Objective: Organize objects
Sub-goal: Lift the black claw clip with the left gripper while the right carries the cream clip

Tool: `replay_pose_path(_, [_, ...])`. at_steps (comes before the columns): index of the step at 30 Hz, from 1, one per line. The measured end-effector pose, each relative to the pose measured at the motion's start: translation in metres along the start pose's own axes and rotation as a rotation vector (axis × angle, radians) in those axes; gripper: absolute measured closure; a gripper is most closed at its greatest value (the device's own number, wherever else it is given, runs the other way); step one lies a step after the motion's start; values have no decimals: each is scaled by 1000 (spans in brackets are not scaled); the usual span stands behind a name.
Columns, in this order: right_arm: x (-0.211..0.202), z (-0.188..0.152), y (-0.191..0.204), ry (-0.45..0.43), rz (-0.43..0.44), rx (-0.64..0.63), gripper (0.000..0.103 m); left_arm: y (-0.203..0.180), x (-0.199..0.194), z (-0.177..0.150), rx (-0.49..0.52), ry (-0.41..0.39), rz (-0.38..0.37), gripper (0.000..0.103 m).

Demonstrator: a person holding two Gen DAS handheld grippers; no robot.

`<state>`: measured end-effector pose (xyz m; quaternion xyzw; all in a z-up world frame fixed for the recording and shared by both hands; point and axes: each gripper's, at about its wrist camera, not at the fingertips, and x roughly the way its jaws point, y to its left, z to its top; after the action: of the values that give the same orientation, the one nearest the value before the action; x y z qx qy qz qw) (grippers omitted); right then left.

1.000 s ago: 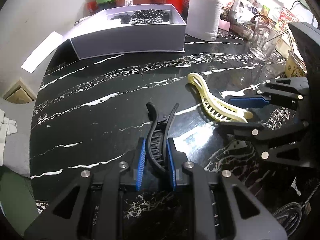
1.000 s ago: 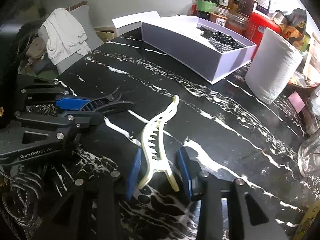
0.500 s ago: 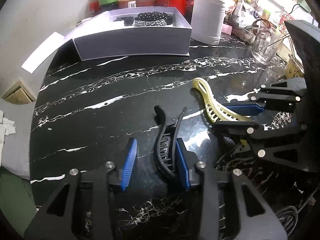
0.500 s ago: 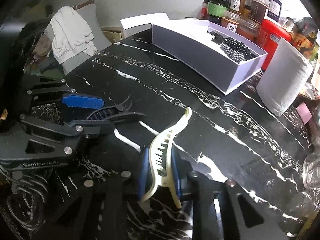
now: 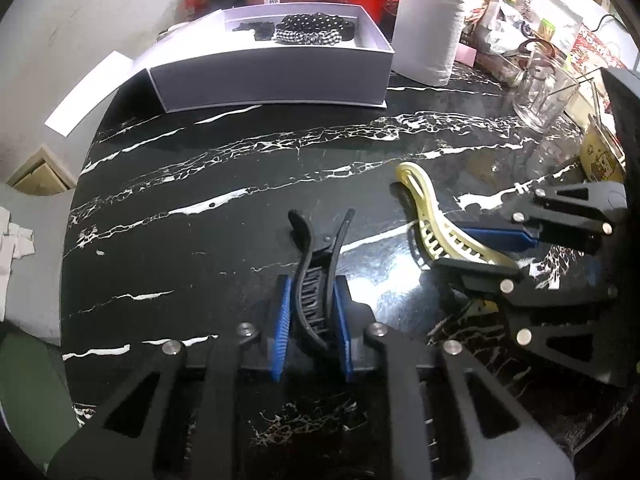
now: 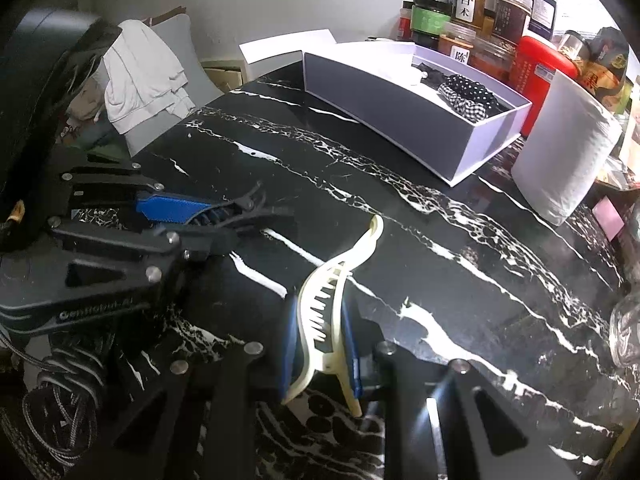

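Observation:
A black hair clip (image 5: 316, 276) lies on the black marble table (image 5: 200, 184), and my left gripper (image 5: 310, 284) is shut on its toothed part, blue pads pressing both sides. To its right, a cream hair clip (image 5: 436, 220) sits between the pads of my right gripper (image 5: 476, 252). In the right wrist view the right gripper (image 6: 320, 308) is shut on the cream hair clip (image 6: 332, 292), whose curved tip points away over the table. My left gripper (image 6: 212, 220) shows at the left there with the black clip (image 6: 244, 206). An open white box (image 5: 272, 68) stands at the far side.
The white box (image 6: 416, 120) holds black and checkered hair accessories (image 5: 316, 30). Behind it stand several jars (image 6: 468, 8) and a red canister (image 6: 536, 76). A white paper roll (image 5: 428, 52) and a glass mug (image 5: 544, 96) stand at the far right. A chair with white cloth (image 6: 140, 76) stands left.
Half a second ago my left gripper stood open around the black clip; its pads have closed on it again. The right gripper closed on the cream clip a second ago and stays shut.

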<state>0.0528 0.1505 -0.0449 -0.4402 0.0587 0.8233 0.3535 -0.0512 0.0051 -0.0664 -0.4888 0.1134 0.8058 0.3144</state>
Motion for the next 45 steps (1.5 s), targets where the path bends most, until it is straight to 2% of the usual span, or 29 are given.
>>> replay_pose_path(11, [-20, 3, 14, -55, 34, -61, 82, 10, -14, -5, -101, 8, -35, 84])
replay_pose_path(17, [-22, 8, 25, -47, 50, -91, 82, 12, -25, -5, -121, 3, -19, 84])
replay_pose_path(26, [-22, 21, 22, -45, 13, -83, 82, 19, -34, 6, -92, -9, -13, 84])
replay_pose_path(40, [-32, 54, 0, -67, -18, -56, 82, 19, -42, 49, -37, -68, -50, 84])
replay_pose_path(45, [-37, 61, -8, -72, -47, -55, 82, 18, -41, 61, -8, -83, -40, 84])
